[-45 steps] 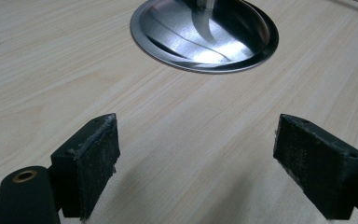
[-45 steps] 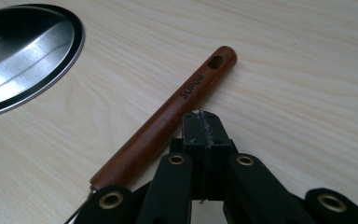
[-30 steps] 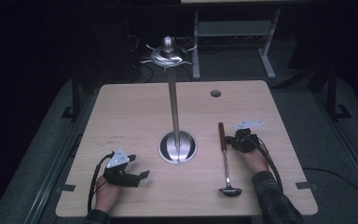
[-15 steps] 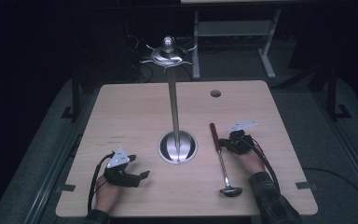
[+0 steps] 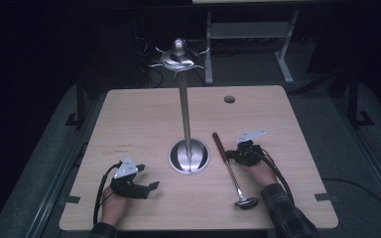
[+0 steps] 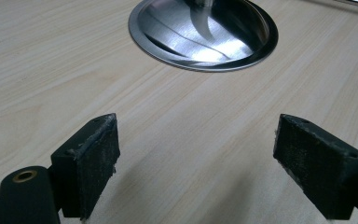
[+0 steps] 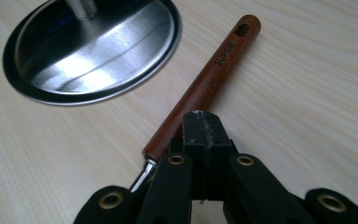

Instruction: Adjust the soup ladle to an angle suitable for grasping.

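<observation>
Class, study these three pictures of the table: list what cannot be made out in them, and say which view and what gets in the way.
- Right gripper, right gripper view: whether its shut jaws pinch the ladle; the jaws cover the contact.
- Ladle bowl, high view: too small to see inside.
- Stand, left gripper view: pole cut off by the top edge.
- Hooks, high view: dim, small.

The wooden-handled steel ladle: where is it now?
In the high view, the wooden-handled steel ladle lies flat on the table's right half, just right of the round steel stand base, with the right hand-held gripper at its handle.
</observation>
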Motion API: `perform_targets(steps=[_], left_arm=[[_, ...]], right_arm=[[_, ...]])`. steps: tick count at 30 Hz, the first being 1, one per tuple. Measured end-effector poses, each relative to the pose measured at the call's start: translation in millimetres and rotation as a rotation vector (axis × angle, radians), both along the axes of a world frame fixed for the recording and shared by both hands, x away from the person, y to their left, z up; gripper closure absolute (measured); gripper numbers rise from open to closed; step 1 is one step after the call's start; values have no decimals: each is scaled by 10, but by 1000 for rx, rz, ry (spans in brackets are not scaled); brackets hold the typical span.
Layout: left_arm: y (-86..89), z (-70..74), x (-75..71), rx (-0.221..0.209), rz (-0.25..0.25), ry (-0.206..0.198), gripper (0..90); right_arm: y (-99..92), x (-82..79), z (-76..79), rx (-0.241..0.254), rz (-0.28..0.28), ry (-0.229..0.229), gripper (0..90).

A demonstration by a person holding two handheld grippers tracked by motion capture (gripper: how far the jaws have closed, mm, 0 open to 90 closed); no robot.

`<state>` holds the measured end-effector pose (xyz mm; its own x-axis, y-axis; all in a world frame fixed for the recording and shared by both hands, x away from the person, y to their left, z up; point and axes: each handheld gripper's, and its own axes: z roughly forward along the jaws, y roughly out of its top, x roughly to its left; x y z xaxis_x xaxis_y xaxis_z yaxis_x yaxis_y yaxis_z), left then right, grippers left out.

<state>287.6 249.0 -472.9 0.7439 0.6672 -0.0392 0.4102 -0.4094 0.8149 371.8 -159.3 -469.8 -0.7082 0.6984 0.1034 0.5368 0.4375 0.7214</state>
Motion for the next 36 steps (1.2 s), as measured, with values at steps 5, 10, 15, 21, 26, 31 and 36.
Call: perform_targets(steps=[5,10,15,21,26,31,36], left_arm=[[1,0,1,-1,-1,0,142],[0,0,1,-1,-1,1,142],[0,0,0,-1,-1,0,142],[-3,-3,-6,-7,2,4,142],[-1,-1,-6,1,0,3,142],[0,-1,-5,2,-1,3,142],[-1,0,-6,3,-2,2,142]], right_arm=[[67,-16,8,-2,30,5,900],[116,-27,14,-7,52,2,900],[119,-38,38,-16,61,3,900],[40,-184,209,-44,69,29,900],[-3,-344,279,-78,105,105,899],[43,-473,328,-118,173,159,899],[107,-617,348,-145,224,209,899]])
